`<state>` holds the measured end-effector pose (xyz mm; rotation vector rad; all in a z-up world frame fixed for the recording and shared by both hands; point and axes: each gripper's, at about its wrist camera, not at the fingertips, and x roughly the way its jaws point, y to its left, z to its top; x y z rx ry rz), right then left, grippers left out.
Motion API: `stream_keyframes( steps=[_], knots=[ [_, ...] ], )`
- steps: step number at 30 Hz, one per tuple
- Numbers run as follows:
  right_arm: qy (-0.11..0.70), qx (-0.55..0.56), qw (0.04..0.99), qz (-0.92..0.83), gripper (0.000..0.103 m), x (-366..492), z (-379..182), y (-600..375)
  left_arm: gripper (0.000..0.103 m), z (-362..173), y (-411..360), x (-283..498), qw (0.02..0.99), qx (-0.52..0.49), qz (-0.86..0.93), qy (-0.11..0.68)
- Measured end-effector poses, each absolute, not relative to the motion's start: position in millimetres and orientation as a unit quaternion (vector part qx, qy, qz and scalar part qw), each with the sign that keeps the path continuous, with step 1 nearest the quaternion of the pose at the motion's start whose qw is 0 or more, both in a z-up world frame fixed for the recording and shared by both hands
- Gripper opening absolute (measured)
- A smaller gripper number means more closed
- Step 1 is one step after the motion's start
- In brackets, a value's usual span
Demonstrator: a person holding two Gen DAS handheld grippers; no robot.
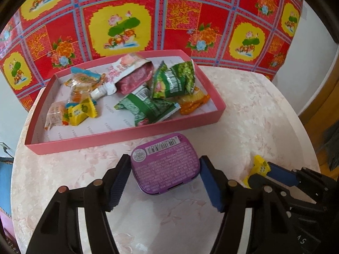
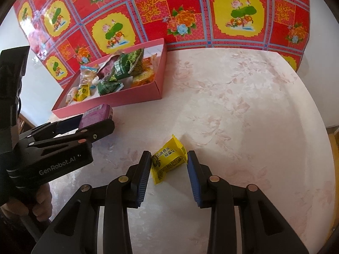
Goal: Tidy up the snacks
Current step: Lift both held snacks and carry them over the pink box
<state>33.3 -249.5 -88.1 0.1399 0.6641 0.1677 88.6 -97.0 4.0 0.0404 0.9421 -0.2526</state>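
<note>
A purple flat tin (image 1: 165, 167), barcode side up, sits between the pads of my left gripper (image 1: 164, 163), which press on both of its sides. In the right wrist view the tin (image 2: 96, 113) is tilted just in front of the pink tray (image 2: 106, 103), clamped in the left gripper (image 2: 95, 122). My right gripper (image 2: 168, 155) is shut on a small yellow candy packet (image 2: 167, 160) that rests on the table. From the left wrist view, that packet (image 1: 259, 166) pokes out of the right gripper (image 1: 273, 172) at the right.
The pink tray (image 1: 127, 136) holds green snack packs (image 1: 148, 108), a pink pouch (image 1: 131, 74), yellow and orange candies. The round table (image 2: 233, 105) has a pale floral cloth. A red and yellow floral cloth (image 1: 169, 21) hangs behind. A hand (image 2: 40, 209) grips the left gripper's handle.
</note>
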Motion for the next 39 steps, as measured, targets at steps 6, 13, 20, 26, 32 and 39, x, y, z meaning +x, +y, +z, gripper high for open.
stream_keyframes(
  steps=[6,13,20,26,32,39],
  knots=[
    [0.318,0.07,0.941,0.086,0.036,32,-81,-245,0.069,9,-89,89,0.886,0.011,-0.115,0.448],
    [0.311,0.064,0.944,0.095,0.036,33,-71,-235,0.069,17,-79,87,0.892,0.002,-0.105,0.441],
    [0.299,0.058,0.947,0.103,0.036,38,-57,-226,0.069,24,-69,90,0.896,-0.006,-0.097,0.433],
    [0.289,0.052,0.95,0.108,0.036,42,-46,-219,0.069,30,-58,92,0.9,-0.013,-0.091,0.426],
    [0.281,0.048,0.952,0.113,0.036,49,-37,-212,0.069,36,-48,98,0.903,-0.021,-0.086,0.421],
    [0.273,0.046,0.954,0.112,0.036,58,-27,-209,0.069,38,-34,108,0.907,-0.028,-0.079,0.413]
  ],
)
